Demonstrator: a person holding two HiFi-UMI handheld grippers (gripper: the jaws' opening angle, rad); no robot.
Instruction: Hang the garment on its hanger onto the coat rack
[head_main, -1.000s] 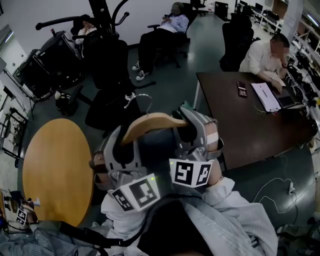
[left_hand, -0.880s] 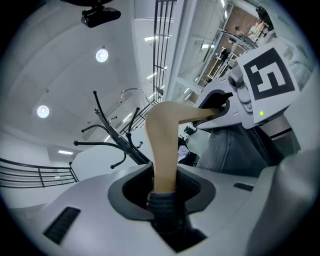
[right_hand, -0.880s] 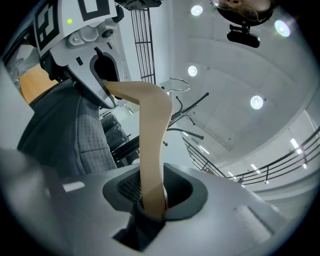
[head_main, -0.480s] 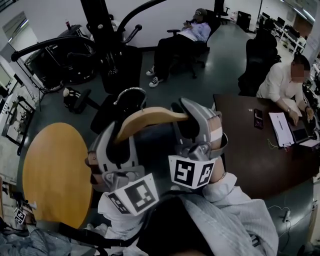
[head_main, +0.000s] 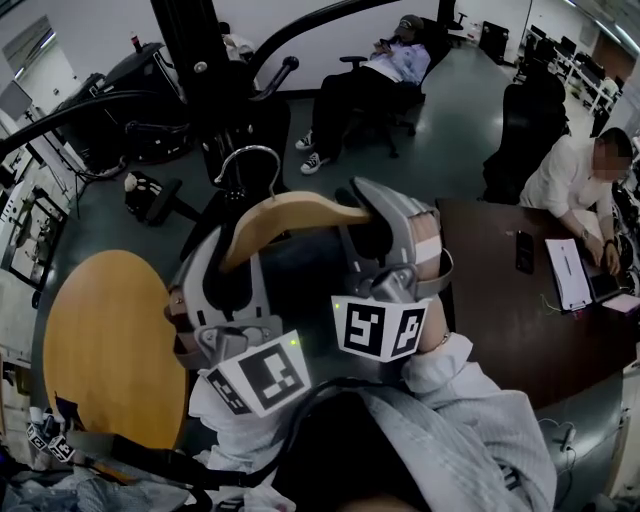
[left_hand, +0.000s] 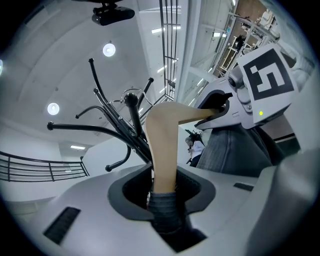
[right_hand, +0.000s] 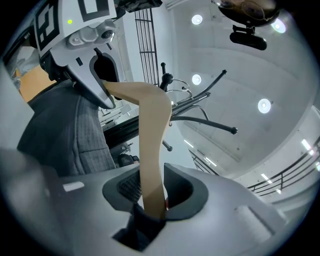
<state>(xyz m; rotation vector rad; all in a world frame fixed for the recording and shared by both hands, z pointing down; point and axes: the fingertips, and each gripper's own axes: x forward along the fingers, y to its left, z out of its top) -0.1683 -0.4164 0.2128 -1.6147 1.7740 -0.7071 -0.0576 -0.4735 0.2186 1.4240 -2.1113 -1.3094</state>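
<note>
Holding one wooden hanger (head_main: 290, 212) with two claws, one on each end.

- Left gripper (head_main: 228, 262): jaws clamped on the hanger's left arm. In the left gripper view (left_hand: 162, 192) the wood (left_hand: 162, 145) runs straight up out of the jaws, with dark cloth bunched at the bottom of the gap.
- Right gripper (head_main: 385, 235): jaws clamped on the right arm. Same picture in the right gripper view (right_hand: 150, 192), with the wood (right_hand: 150, 140) pinched between the pads.
- One dark grey garment (head_main: 300, 290) is draped on the hanger and hangs between the two claws. It shows beside the opposite claw in each gripper view (left_hand: 230, 150) (right_hand: 65, 135).
- One metal hook (head_main: 245, 165) sits above the hanger's middle, just past the left claw's tips.
- One black coat rack (head_main: 200, 70) stands beyond both claws, with several curved arms (left_hand: 115, 120) (right_hand: 205, 120). I can't get a firm arm count. The hook is close to the arms, but I can't tell if it touches.
- Two marker cubes, one per claw (head_main: 262, 375) (head_main: 380, 330). They carry black-and-white square patterns only.
- One round wooden table (head_main: 110, 350) is left of the left claw.
- One dark desk (head_main: 490, 330) is right of the right claw, carrying one phone (head_main: 524, 252) and some papers (head_main: 570, 275). The print is too small to read.
- Two people are seated: one at the desk (head_main: 580, 180), one reclined in a chair (head_main: 380, 70) beyond the right claw.
</note>
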